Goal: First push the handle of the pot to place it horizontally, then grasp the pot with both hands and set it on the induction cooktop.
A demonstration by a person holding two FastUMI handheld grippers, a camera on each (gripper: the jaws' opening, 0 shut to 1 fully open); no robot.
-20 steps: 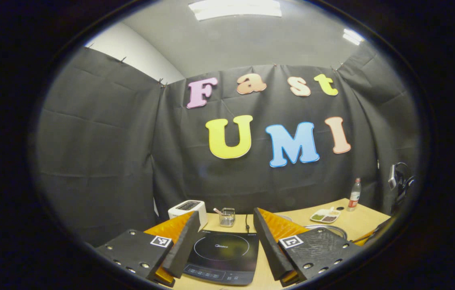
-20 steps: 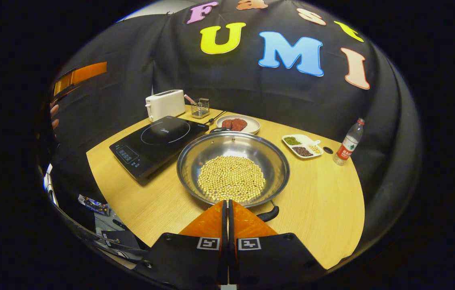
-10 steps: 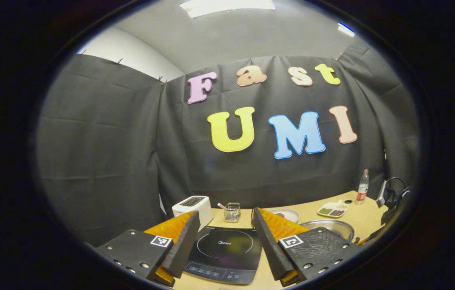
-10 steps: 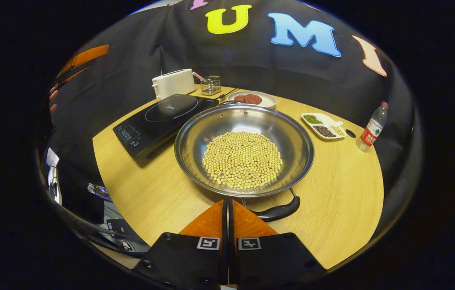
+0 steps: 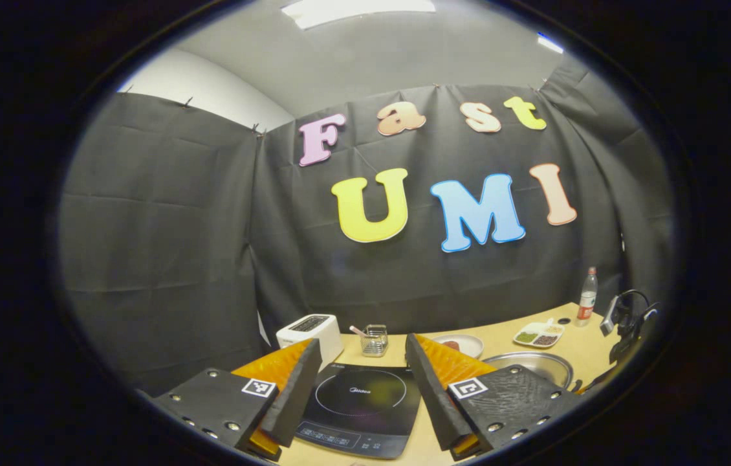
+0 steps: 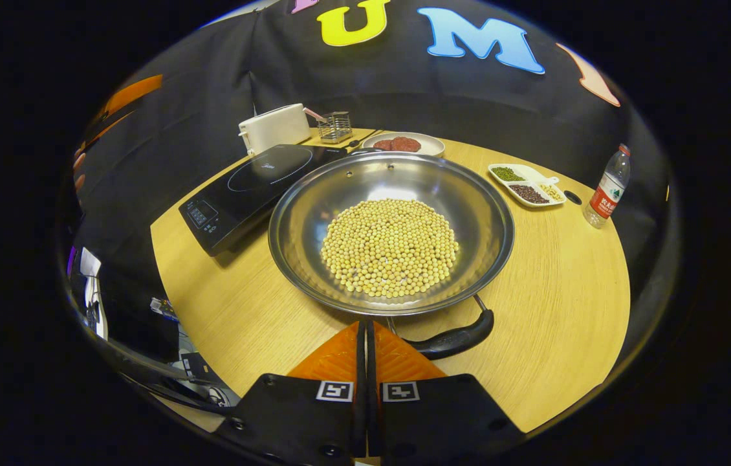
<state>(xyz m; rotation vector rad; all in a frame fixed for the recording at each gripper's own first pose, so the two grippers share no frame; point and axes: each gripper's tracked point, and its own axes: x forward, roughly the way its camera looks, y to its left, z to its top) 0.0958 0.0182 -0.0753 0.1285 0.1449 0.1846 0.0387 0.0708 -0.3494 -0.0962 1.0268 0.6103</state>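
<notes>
Black cloth wall behind a light wood worktop (image 6: 553, 310). Right gripper (image 6: 366, 327): fingers pressed together, nothing between them, held low at the near edge of the worktop. Steel pot (image 6: 391, 233) sits straight ahead of those fingers, flat on the worktop, full of pale beans (image 6: 390, 247); its near rim lies just beyond the fingertips. Black pot handle (image 6: 459, 338) sticks out from the near rim, just right of the right fingertip, angled up to the right; cannot tell if the fingers touch it. Induction cooktop (image 6: 255, 188) is ahead-left of the fingers, beside the pot's left rim, nothing on it. Past the pot: white toaster (image 6: 273, 127), small wire basket (image 6: 336, 127), plate of red patties (image 6: 404, 144). Ahead-right: divided snack tray (image 6: 526, 185), then water bottle (image 6: 607, 189) further right. Left gripper (image 5: 359, 375): fingers wide apart, holding nothing, raised above the worktop; the cooktop (image 5: 362, 408) shows in the gap between them, toaster (image 5: 309, 331) just past the left finger, basket (image 5: 375, 340) beyond the gap. Pot rim (image 5: 534, 362) pokes out behind the right finger, tray (image 5: 537, 335) and bottle (image 5: 587, 296) beyond it.
</notes>
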